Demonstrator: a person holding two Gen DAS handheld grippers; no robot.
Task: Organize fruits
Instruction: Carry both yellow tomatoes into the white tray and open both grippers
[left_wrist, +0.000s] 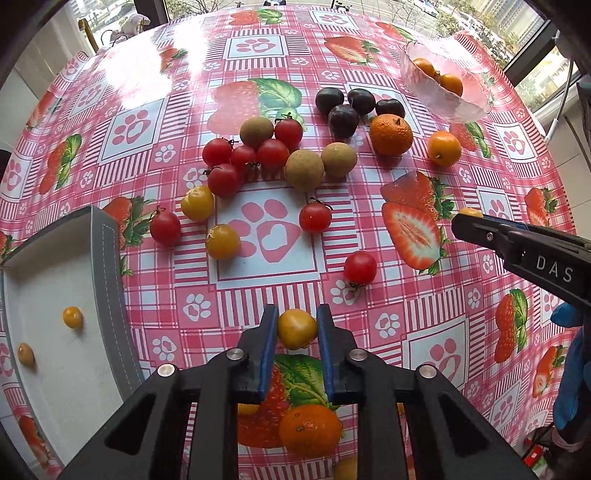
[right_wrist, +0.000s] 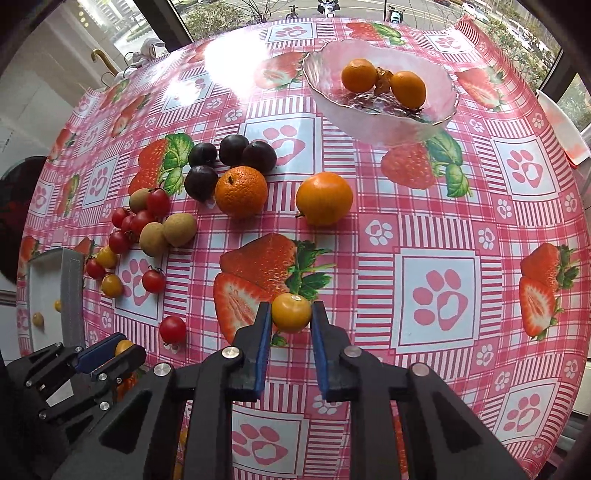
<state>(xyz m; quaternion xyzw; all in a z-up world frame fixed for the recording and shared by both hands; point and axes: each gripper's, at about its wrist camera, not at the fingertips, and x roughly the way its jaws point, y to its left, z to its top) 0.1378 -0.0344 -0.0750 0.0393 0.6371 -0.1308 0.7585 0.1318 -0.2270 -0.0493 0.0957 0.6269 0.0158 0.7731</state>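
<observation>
My left gripper points down at the table and is shut on a yellow cherry tomato, with both blue pads against its sides. My right gripper is shut on another yellow cherry tomato over a printed strawberry. Each gripper also shows at the edge of the other's view: the right gripper and the left gripper. A white tray with a grey rim at the left holds two small yellow tomatoes. A glass bowl at the back holds two orange fruits.
Loose on the pink cloth lie several red cherry tomatoes, two more yellow tomatoes, three brown longans, several dark plums, a mandarin and a smooth orange fruit. Another mandarin sits under my left gripper. Windows stand behind the table.
</observation>
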